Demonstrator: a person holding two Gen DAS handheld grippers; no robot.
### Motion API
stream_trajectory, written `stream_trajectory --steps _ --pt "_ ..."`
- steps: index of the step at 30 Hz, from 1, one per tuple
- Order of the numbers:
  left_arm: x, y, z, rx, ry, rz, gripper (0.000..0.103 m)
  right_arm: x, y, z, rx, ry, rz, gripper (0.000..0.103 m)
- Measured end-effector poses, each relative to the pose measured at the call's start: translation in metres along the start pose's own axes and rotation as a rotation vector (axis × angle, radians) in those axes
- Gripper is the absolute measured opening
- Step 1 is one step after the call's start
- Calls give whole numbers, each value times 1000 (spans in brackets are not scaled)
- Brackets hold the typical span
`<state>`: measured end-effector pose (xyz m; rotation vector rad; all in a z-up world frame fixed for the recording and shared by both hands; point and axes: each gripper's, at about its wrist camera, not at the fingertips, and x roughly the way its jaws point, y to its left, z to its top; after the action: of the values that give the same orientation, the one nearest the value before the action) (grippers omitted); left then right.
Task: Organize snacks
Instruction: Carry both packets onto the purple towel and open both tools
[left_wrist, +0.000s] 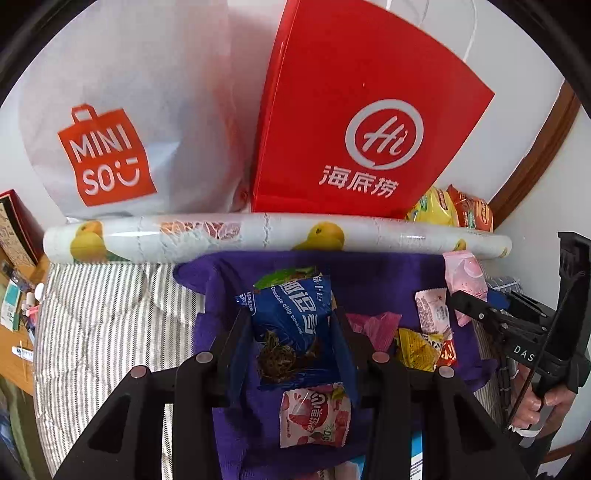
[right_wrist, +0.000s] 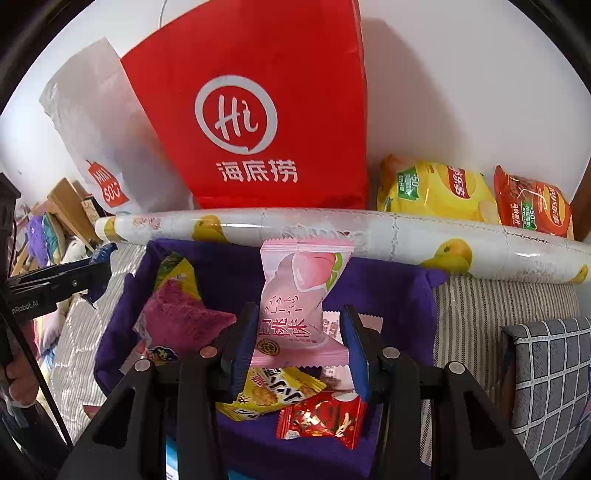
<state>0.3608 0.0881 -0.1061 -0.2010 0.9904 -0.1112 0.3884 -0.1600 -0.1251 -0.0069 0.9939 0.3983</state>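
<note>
My left gripper (left_wrist: 291, 325) is shut on a blue chocolate chip cookie pack (left_wrist: 288, 317), held above the purple cloth (left_wrist: 369, 280). A pink-and-white gummy pack (left_wrist: 314, 419) lies below it. My right gripper (right_wrist: 297, 332) is shut on a pink peach-flavour snack pack (right_wrist: 295, 295), held upright over the purple cloth (right_wrist: 388, 291). A yellow cracker pack (right_wrist: 269, 391) and a red candy pack (right_wrist: 321, 417) lie beneath it, a magenta pack (right_wrist: 181, 321) to the left. The right gripper also shows in the left wrist view (left_wrist: 458, 295) with the pink pack (left_wrist: 465, 277).
A red Haidilao paper bag (right_wrist: 266, 110) and a white Miniso bag (left_wrist: 110, 129) stand against the wall behind a rolled fruit-print sheet (right_wrist: 332, 229). Yellow (right_wrist: 436, 192) and red (right_wrist: 532, 206) chip bags lie at the back right. A checked cushion (right_wrist: 554, 369) is at the right.
</note>
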Motion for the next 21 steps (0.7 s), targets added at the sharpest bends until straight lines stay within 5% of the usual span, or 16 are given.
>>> stream_trajectory --steps 21 --pt "8 7 -3 -15 18 -11 40 48 3 -14 0 159 -10 46"
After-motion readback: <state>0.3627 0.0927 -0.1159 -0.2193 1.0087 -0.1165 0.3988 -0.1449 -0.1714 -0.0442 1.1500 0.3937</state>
